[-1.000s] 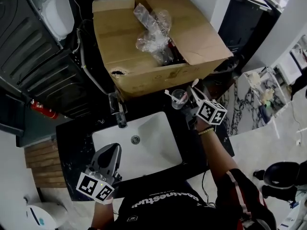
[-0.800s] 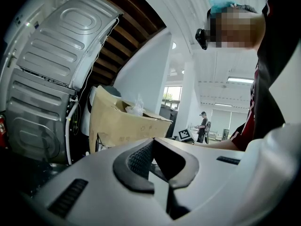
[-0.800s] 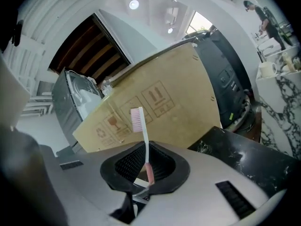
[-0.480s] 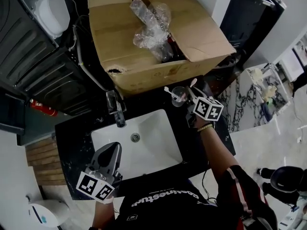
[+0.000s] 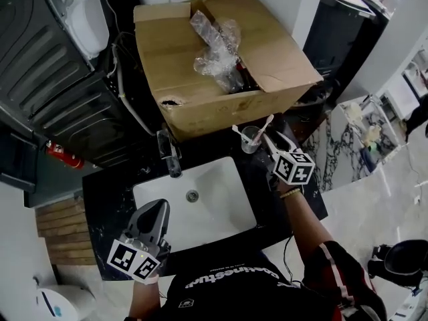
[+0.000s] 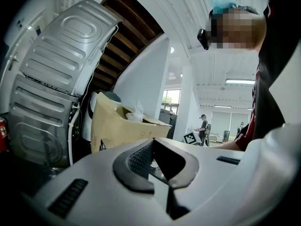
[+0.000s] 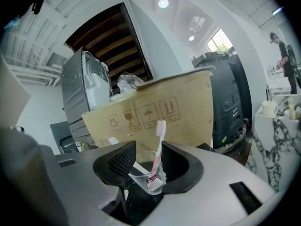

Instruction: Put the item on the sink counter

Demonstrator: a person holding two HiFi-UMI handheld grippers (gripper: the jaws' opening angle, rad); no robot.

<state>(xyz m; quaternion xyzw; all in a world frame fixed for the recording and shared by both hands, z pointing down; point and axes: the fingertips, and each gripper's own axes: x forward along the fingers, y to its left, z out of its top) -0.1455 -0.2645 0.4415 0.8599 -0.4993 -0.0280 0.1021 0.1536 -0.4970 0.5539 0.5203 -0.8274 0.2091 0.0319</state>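
A clear plastic cup [image 5: 250, 138] with a pink toothbrush [image 5: 266, 124] in it stands on the black sink counter [image 5: 107, 199], just in front of the cardboard box. My right gripper [image 5: 266, 141] is right behind it. In the right gripper view the cup [image 7: 149, 175] and toothbrush [image 7: 160, 135] sit between the jaws of my right gripper [image 7: 148, 161], which are opening, the pads standing slightly off the cup's sides. My left gripper [image 5: 157, 209] hovers over the sink's near rim with its jaws together and nothing in them; the left gripper view shows this gripper [image 6: 153, 145] the same way.
A large open cardboard box [image 5: 221, 59] with crumpled plastic wrap [image 5: 217, 42] fills the back of the counter. A faucet [image 5: 170, 156] stands behind the white basin [image 5: 200, 199]. A grey appliance [image 5: 40, 92] is at the left, a marble-topped unit [image 5: 354, 139] at the right.
The right gripper has drawn back a little toward me while the cup stays in place on the counter. The left gripper has not moved.
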